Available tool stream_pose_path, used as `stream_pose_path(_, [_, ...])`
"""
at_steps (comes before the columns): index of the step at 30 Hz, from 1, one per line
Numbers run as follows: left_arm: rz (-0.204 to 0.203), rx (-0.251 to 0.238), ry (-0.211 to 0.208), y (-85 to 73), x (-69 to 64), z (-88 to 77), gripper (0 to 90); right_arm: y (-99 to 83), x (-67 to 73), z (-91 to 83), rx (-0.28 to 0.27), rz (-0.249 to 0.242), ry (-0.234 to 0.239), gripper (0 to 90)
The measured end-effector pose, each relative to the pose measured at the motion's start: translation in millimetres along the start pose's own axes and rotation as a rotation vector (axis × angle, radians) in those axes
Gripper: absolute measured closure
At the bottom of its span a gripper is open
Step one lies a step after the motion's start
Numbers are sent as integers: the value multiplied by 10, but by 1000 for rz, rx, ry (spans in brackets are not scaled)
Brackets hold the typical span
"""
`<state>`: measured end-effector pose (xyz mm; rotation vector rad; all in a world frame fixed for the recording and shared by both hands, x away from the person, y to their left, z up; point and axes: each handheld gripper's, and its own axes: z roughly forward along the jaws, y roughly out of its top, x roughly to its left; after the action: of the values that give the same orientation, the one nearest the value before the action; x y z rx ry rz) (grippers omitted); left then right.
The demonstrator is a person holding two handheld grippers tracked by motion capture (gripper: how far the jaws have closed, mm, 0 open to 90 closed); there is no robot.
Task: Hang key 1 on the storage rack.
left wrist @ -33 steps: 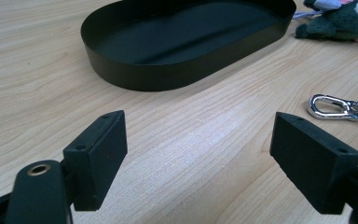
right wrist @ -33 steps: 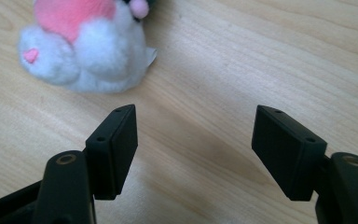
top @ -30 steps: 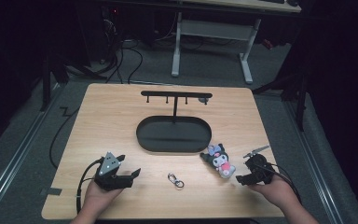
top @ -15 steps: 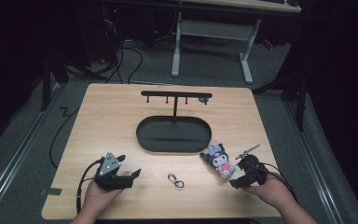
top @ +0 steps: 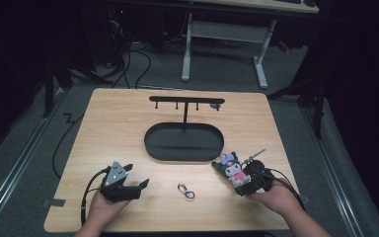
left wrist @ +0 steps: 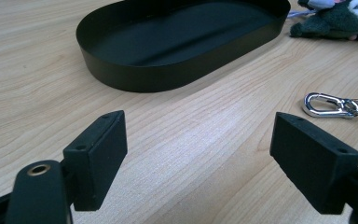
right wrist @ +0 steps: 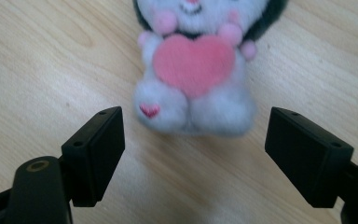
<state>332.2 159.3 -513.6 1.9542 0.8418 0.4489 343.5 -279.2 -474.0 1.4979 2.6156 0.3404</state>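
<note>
Your left gripper (top: 140, 185) rests on the near left part of the wooden table (top: 108, 128), held low in your left hand (top: 103, 207). In the left gripper view its jaws stand wide apart with nothing but bare wood between them. Just to its right, near the front edge, lies a small silver clasp (top: 185, 190) on a thin wire loop, apart from both tools. Farther back, at the middle of the table, sits a black oval tray (top: 153, 143), with a black T-shaped hook stand (top: 186, 101) rising at its far rim.

To the right of the tray's near end lies the plush toy (top: 233, 169), a dark-eared white figure with a pink heart on its front, flat on the table. Your right gripper (top: 241, 183) sits just near of it, in your right hand (top: 276, 196). Its jaws have just been opening and now stand fully spread. In the right gripper view the plush's feet lie just ahead of the gap between the jaws, and neither pad touches it.
</note>
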Motion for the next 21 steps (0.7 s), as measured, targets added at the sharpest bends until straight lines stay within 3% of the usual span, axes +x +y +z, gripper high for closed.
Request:
stream_pose_path(6, [2, 1, -2, -1, 1, 0, 194, 134, 45, 87, 2, -22, -2, 197])
stream_pose_path(14, [3, -1, -5, -2, 3, -1, 194, 258, 34, 193, 17, 1, -5, 239])
stream_pose_path(21, [2, -4, -6, -4, 12, -8, 194, 273, 21, 208, 11, -2, -18, 399])
